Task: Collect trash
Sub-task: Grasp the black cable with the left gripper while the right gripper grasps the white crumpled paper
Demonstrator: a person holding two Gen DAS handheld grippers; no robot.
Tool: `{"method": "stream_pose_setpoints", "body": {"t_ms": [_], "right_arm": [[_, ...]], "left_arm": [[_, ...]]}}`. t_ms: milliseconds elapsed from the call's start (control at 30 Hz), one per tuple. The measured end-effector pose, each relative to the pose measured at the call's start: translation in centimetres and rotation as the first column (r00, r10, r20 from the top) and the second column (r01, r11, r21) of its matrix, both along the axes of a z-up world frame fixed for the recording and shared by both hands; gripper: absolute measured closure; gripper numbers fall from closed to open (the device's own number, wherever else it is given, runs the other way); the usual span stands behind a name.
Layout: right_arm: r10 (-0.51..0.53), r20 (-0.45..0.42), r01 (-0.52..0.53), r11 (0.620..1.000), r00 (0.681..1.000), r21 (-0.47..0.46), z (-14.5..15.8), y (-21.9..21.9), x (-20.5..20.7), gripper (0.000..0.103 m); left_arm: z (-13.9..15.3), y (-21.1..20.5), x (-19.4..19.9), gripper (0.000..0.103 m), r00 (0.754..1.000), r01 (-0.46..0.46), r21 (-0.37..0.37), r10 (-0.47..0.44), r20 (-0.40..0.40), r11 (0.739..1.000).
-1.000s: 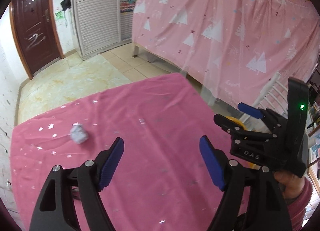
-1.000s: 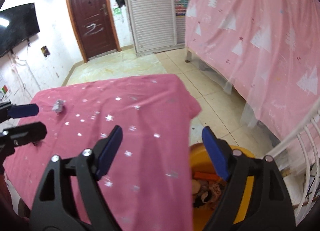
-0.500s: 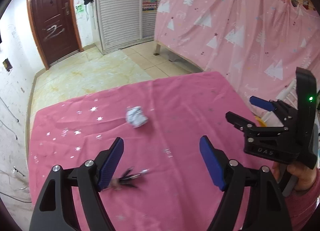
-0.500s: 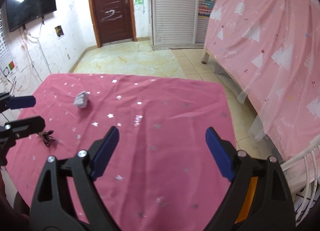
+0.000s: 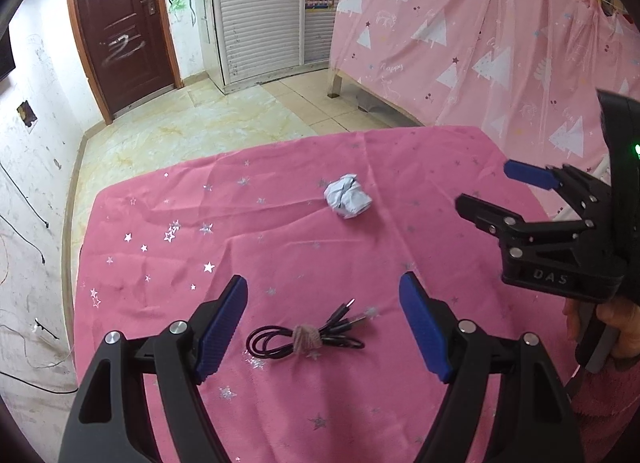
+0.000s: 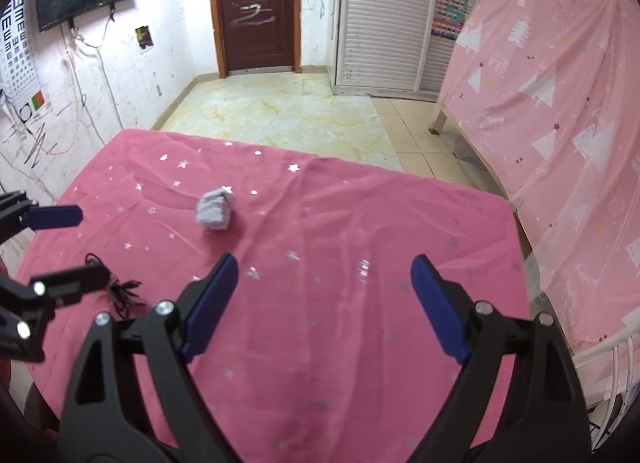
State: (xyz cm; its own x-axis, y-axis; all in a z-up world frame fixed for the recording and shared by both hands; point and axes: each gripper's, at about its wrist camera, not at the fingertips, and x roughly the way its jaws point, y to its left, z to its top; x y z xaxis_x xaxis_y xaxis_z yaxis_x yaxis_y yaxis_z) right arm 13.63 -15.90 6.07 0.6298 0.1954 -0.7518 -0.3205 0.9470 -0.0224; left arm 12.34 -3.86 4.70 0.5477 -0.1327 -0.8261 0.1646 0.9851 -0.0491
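A crumpled white paper ball (image 5: 347,201) lies on the pink starred tablecloth (image 5: 280,231); it also shows in the right wrist view (image 6: 215,211). A bundled black cable (image 5: 306,337) tied with a brown band lies on the cloth just in front of my open, empty left gripper (image 5: 323,295), between its fingers; it shows in the right wrist view (image 6: 120,291) too. My right gripper (image 6: 324,275) is open and empty above the cloth; it shows in the left wrist view (image 5: 496,193), to the right of the paper ball.
The table's far edge drops to a tiled floor (image 5: 208,119). A pink tree-print curtain (image 5: 480,43) hangs on the right. A brown door (image 6: 256,7) and a white shutter cupboard (image 6: 384,19) stand at the back. White bars (image 6: 624,359) sit at the right.
Both grippers have swung left over the table. The paper ball has shifted right in the views and the cable has come into sight in front of the left gripper. The orange bin has left view.
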Motion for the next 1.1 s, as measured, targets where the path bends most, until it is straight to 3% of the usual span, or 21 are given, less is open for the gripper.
{"method": "stream_pose_setpoints", "body": {"t_ms": [367,700,1033,1100], "right_arm": [[0.06,-0.032,-0.06,0.998,0.998,-0.003,-1.0,4.8,2.4,0.019],[0.103,-0.066,-0.103,0.995,0.992,-0.007,-2.3,8.2,4.5,0.019],[0.074,-0.09,-0.076,0.997,0.993,-0.015,-3.7,9.0,5.8,0.019],[0.07,-0.096,-0.072,0.997,0.993,-0.013,-3.9,9.1,5.8,0.028]], "left_arm": [[-2.8,1.2,0.4,0.03,0.992,0.122,-0.016,-0.122,-0.028,0.992],[-5.2,0.1,-0.3,0.031,0.962,0.27,0.082,-0.266,-0.059,0.959],[-5.0,0.4,-1.7,0.046,0.959,0.281,0.043,-0.279,-0.052,0.959],[-4.8,0.9,-2.0,0.05,0.961,0.273,0.002,-0.273,-0.053,0.962]]}}
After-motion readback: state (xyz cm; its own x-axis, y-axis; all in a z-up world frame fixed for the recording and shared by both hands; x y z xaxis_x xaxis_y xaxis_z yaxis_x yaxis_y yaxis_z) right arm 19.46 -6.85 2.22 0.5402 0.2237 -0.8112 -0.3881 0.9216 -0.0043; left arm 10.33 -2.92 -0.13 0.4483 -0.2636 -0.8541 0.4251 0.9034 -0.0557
